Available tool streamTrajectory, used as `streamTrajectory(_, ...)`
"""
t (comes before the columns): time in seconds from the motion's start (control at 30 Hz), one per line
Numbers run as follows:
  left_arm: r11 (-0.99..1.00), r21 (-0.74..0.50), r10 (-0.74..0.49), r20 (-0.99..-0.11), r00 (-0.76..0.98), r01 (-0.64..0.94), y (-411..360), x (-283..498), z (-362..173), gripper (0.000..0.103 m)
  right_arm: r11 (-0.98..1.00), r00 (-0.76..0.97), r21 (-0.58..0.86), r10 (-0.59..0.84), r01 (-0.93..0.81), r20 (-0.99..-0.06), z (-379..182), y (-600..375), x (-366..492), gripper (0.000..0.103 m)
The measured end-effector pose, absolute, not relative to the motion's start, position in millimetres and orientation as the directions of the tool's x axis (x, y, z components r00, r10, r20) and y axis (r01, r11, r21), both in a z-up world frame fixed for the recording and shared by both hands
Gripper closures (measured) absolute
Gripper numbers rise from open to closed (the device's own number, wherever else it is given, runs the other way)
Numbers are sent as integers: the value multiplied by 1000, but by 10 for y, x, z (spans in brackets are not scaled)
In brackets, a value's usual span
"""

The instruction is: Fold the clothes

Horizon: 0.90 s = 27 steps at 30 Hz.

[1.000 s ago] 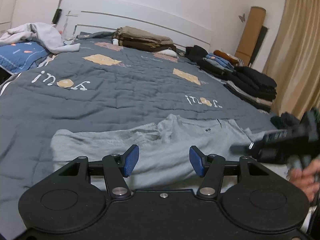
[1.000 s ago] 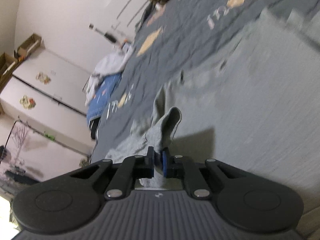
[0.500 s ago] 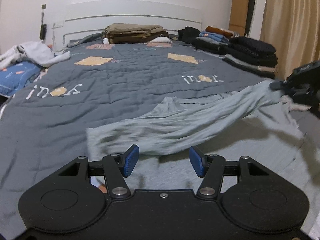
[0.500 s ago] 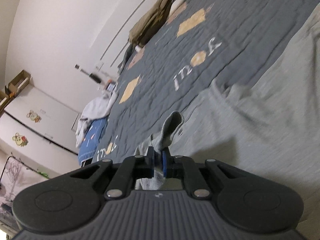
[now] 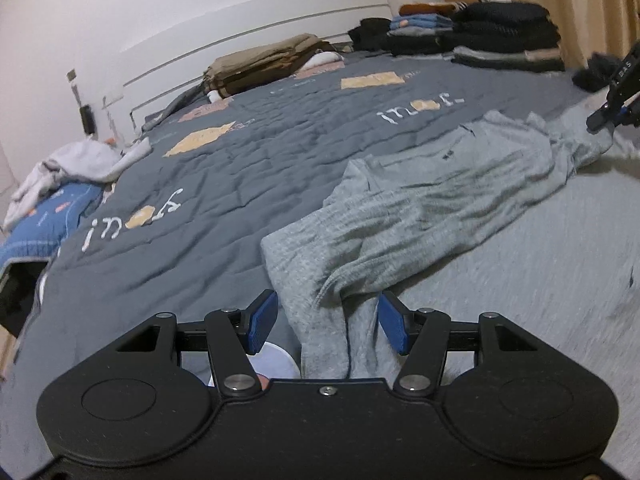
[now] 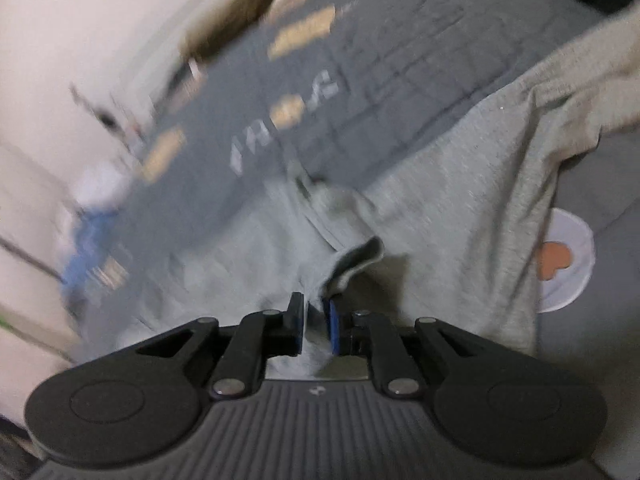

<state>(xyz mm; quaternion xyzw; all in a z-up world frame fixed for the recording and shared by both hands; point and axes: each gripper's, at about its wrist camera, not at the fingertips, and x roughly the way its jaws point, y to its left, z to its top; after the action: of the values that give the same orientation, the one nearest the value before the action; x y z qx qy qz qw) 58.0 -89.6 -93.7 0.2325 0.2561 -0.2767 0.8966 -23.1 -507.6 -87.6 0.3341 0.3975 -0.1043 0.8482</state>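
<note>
Grey shirt (image 5: 432,208) spread across near part of grey-quilted bed (image 5: 256,152), one sleeve folded over body. Left gripper (image 5: 326,322) half open, straddling loose fabric, pads not pressing. Right gripper (image 6: 314,326) narrow, jaws just been opening, sleeve cuff still between pads; grip not discernible through blur. Folded clothes stacks (image 5: 476,36) near headboard.

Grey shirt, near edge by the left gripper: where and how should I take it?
Grip the bunched fold of the grey shirt hanging between the open left gripper pads. Come in straight ahead from the bed's near edge: the fold stands up as a ridge there, thick enough to pinch, and no pad presses it yet.
</note>
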Motion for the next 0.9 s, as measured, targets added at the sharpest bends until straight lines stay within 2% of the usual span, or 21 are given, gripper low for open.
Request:
streamTrajectory(0.1, 725, 294, -382, -580, 719, 623, -902, 555, -929, 48, 768, 673, 469, 67, 436, -737, -812, -5095, -253, 88)
streamTrajectory(0.17, 718, 299, -389, -577, 718, 629, -897, 545, -922, 49, 778, 688, 461, 51, 428, -724, -706, -5112, -289, 80)
streamTrajectory(0.2, 713, 300, -393, -578, 716, 633, -893, 540, -922, 50, 789, 693, 446, 36, 423, -720, -643, -5112, -308, 71)
streamTrajectory(0.23, 709, 300, -396, -580, 712, 638, -888, 535, -923, 53, 800, 698, 430, 20, 419, -716, -581, -5111, -328, 64)
streamTrajectory(0.4, 695, 299, -404, -591, 699, 654, -859, 533, -950, 68, 822, 745, 416, -15, 390, -667, -311, -5125, -411, 55)
streamTrajectory(0.77, 709, 289, -394, -594, 701, 643, -814, 602, -996, 70, 901, 692, 418, 230, 114, -684, -340, -4022, 483, 52)
streamTrajectory(0.9, 692, 312, -383, -605, 698, 651, -850, 599, -1037, 84, 908, 656, 419, 317, -2, -685, -340, -3478, 877, 51)
